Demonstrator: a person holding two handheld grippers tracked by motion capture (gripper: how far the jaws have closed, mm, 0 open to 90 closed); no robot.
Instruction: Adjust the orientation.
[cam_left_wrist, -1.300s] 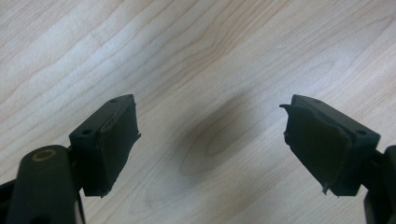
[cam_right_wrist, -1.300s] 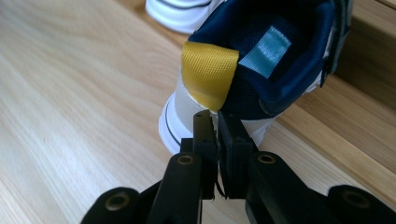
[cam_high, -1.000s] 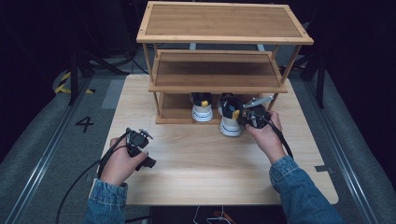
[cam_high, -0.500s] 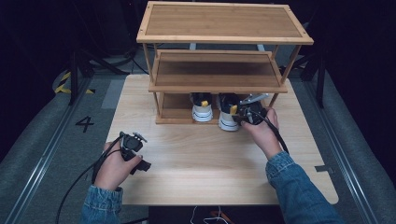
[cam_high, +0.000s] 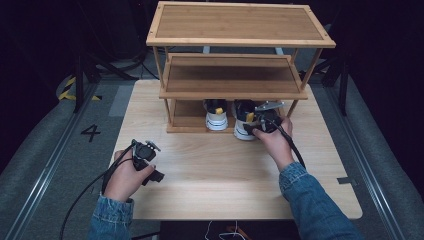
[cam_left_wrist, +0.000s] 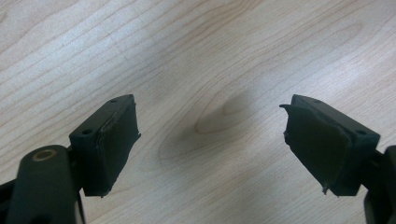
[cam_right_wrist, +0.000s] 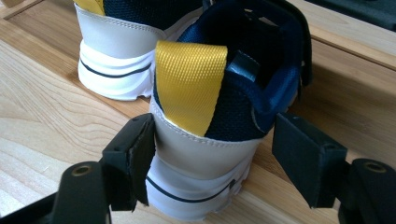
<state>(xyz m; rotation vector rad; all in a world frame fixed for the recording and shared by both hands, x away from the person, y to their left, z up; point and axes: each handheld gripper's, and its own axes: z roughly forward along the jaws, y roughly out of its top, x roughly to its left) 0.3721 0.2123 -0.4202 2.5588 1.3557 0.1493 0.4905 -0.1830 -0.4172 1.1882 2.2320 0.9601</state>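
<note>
**Right claw lined up on a shoe heel at the rack**

The right claw (cam_right_wrist: 212, 161) is spread wide, its jaws either side of the near shoe's (cam_right_wrist: 205, 140) heel; one jaw looks to touch the white sole, the other stands clear, nothing clamped. That shoe sits at the front edge of the rack's (cam_high: 235, 92) bottom shelf, heel outward, its partner (cam_high: 216, 116) just beside it. To grip well, I judge: centre on the heel below the yellow tab (cam_right_wrist: 189, 81), then close squarely. The left claw (cam_left_wrist: 210, 149) hangs wide open and empty over bare worktop (cam_left_wrist: 196, 56) near its front-left corner.
</note>
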